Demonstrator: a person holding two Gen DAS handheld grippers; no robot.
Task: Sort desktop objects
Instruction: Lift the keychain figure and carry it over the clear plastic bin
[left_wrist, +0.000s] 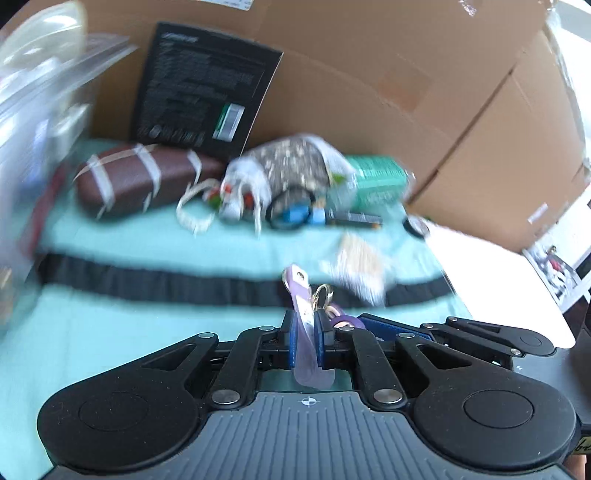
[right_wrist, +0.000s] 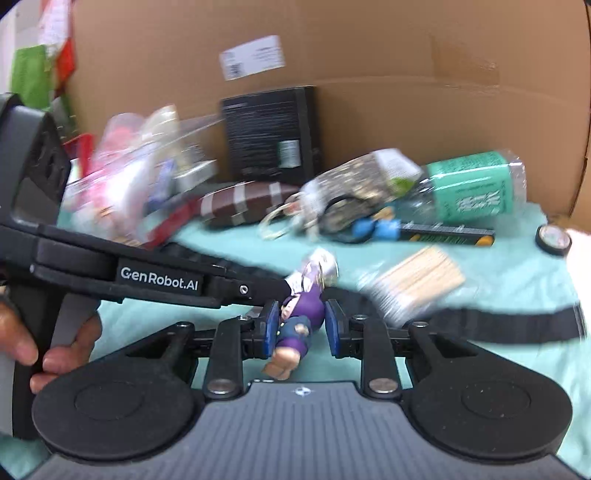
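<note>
The left claw (left_wrist: 306, 332) is clamped on the pale lilac strap (left_wrist: 301, 295) of a small purple-clad figurine keychain (right_wrist: 301, 317). The right claw (right_wrist: 301, 326) stands part open around its body, apparently not pinching. It looks light, rigid and dangly; the torso is probably the firmest hold.

Bright, perhaps daylit — heavy motion blur, fisheye-bent edges, blown-out glare at right.

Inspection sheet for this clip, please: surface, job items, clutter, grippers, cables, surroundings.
Surface: teal cloth with a black strap across it.
Job's things: purple keychain with a small figure.
Clutter: brown case, patterned pouch, green box, wooden sticks, black box.
Grippers: left gripper shut on the keychain's strap; right gripper open around the figure.
Cables: nothing seen.
Surroundings: cardboard box behind.
</note>
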